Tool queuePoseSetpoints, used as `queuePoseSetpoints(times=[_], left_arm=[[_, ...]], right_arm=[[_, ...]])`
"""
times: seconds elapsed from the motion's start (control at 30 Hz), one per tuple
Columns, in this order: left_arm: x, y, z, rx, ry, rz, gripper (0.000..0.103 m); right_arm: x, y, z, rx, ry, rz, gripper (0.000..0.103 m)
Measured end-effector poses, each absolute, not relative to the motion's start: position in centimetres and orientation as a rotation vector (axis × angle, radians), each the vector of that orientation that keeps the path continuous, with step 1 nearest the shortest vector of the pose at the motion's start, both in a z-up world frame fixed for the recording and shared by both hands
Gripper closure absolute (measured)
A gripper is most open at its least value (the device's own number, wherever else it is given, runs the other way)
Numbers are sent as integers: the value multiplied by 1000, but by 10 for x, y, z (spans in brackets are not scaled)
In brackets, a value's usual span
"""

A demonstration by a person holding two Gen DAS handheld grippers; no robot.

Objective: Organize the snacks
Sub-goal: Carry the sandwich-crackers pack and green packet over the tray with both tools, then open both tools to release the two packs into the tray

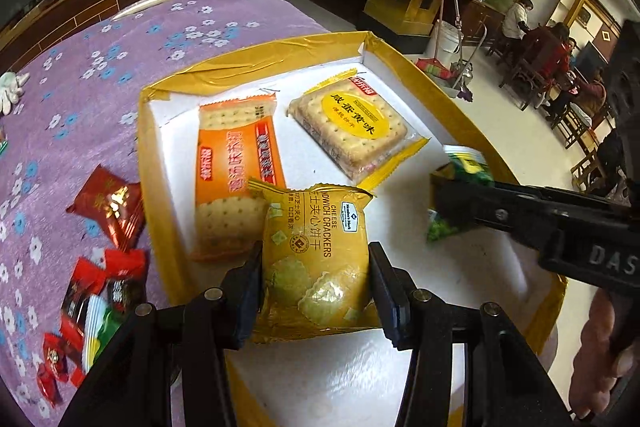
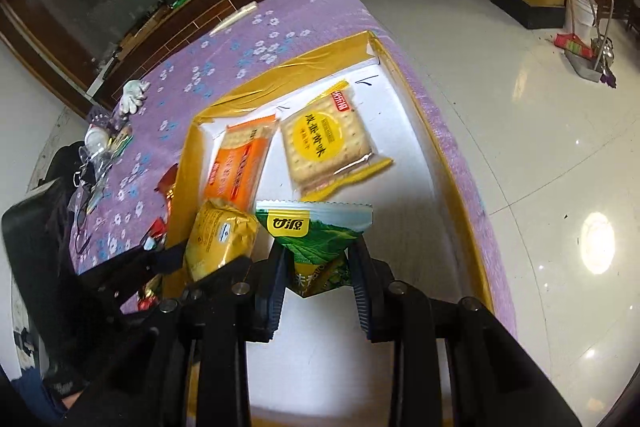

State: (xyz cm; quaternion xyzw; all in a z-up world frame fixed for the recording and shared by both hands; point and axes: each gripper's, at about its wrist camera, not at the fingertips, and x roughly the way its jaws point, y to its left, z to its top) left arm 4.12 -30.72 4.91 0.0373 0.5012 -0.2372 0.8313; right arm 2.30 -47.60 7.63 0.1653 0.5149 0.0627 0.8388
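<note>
Two cracker packs already lie in the tray [image 1: 168,163]: an orange pack [image 1: 234,163] and a yellow pack [image 1: 352,125]. The left claw [image 1: 316,279] grips a gold pack [image 1: 316,259] marked "CHEESE SANDWICH CRACKERS", Member's Mark, over the tray. The right claw [image 2: 320,263] is clamped on a green pack [image 2: 316,231] beside it. Red candies [image 1: 108,211] wait loose on the worktop [image 1: 120,39], so sorting looks roughly half done

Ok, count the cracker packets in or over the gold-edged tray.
3. The orange packet lies at the tray's left, the yellow-label packet to its right, and the gold cheese cracker packet sits in the left gripper above the near end. The grippers may hide more.
</note>
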Motion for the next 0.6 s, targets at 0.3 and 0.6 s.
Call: queuePoseSetpoints(times=[0.3, 0.6], left_arm=[[41, -313, 42, 76, 1061, -508, 52], [38, -315, 43, 96, 1050, -500, 51]], right_arm=[[40, -467, 61, 307, 1125, 137, 74], [43, -467, 59, 305, 1125, 127, 73]])
